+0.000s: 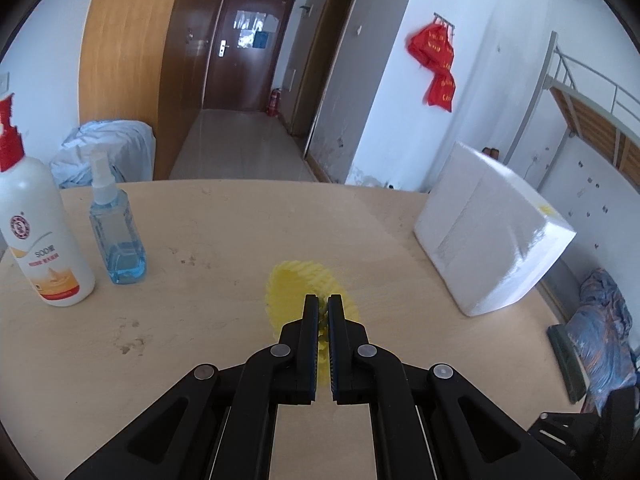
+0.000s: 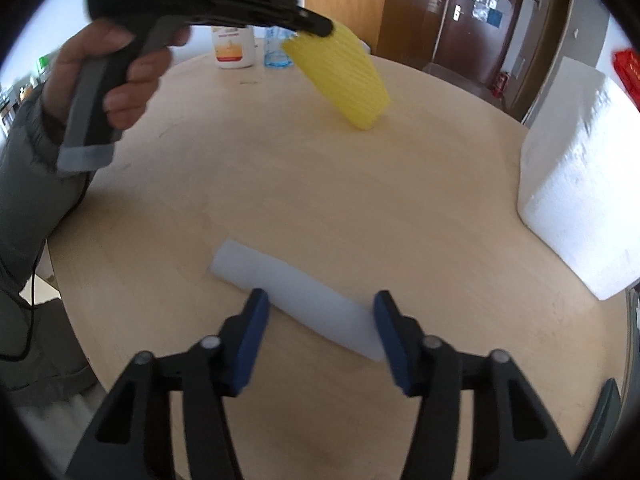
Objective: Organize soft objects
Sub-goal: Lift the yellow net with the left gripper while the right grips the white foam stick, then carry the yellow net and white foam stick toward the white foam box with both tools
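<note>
While the left gripper (image 1: 323, 300) holds the yellow net (image 2: 340, 76) aloft over the table (image 2: 280, 200), jaws nearly shut and pinching one end of it, with the right gripper (image 2: 318, 308) poised wide open over the white roll (image 2: 296, 300), judged to be mid-carry on one side and pre-grasp on the other.

Advice for the step in hand:
- Keep the pinch on the net firm but shallow; soft mesh, likely to slip or stretch if swung.
- Carry low and slow toward the foam box (image 2: 580, 184) at 3 o'clock, if that is the destination; cannot confirm.
- Lower the right jaws squarely across the roll, pads on opposite sides, before closing; likely to squash under a hard squeeze.
- Avoid the two bottles (image 1: 116, 232) at 10 o'clock in the left view.

Orientation:
- Net: gripped at its upper end, hanging tilted, long axis running from 11 o'clock down to 5 o'clock in the right view; lower end near the table, contact not determinable.
- Roll: lying flat on the table, long axis from 10 o'clock to 4 o'clock in the right view, passing between the open fingers, near end close to the right finger.
</note>
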A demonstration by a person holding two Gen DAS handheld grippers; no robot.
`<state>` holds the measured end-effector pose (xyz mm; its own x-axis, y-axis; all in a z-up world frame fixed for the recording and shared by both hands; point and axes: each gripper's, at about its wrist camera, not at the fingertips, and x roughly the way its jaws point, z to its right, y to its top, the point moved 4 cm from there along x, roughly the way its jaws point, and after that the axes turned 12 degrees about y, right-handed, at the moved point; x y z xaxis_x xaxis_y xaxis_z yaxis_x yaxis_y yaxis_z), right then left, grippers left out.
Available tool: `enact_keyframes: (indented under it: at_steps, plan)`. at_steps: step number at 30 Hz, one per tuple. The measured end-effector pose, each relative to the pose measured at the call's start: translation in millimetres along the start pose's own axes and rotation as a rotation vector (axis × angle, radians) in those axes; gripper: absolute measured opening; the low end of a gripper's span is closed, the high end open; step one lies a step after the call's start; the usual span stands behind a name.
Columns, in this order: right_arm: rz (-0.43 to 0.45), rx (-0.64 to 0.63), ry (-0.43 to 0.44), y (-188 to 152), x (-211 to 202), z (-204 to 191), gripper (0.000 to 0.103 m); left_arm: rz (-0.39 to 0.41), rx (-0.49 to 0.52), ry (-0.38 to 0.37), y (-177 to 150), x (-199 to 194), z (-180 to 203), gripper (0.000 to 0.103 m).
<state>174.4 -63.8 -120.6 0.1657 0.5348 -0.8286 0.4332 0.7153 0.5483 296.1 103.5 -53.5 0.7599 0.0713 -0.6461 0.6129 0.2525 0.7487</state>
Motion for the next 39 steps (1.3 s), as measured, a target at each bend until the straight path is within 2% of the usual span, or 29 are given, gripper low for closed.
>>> enact_keyframes:
  at_steps: [1,2,3,6,16,26,32,39]
  plan:
    - [-0.002,0.001,-0.005,0,-1,0,0.049,0.003,-0.002,-0.006,0,-4,0,0.004]
    - [0.000,0.001,-0.008,-1,-1,-1,0.039,0.009,-0.005,-0.012,0,-8,0,0.004]
    - [-0.005,0.002,0.006,-2,0,-5,0.021,0.015,-0.007,-0.013,0,-12,-1,0.004]
    - [-0.012,-0.012,-0.021,-5,0,-14,0.016,0.036,-0.008,-0.020,-1,-25,-2,0.004]
    - [0.062,0.078,0.013,-7,-20,-21,0.015,0.077,-0.001,-0.036,-4,-55,5,0.004]
    - [0.139,0.092,0.007,-4,-42,-26,0.015,0.113,0.005,-0.035,-8,-82,13,0.004]
    - [0.230,0.119,0.008,2,-62,-27,0.015,0.146,0.002,-0.023,-11,-101,14,0.004]
    - [0.385,0.152,-0.039,15,-95,-23,0.015,0.215,-0.004,0.000,-16,-128,15,0.004]
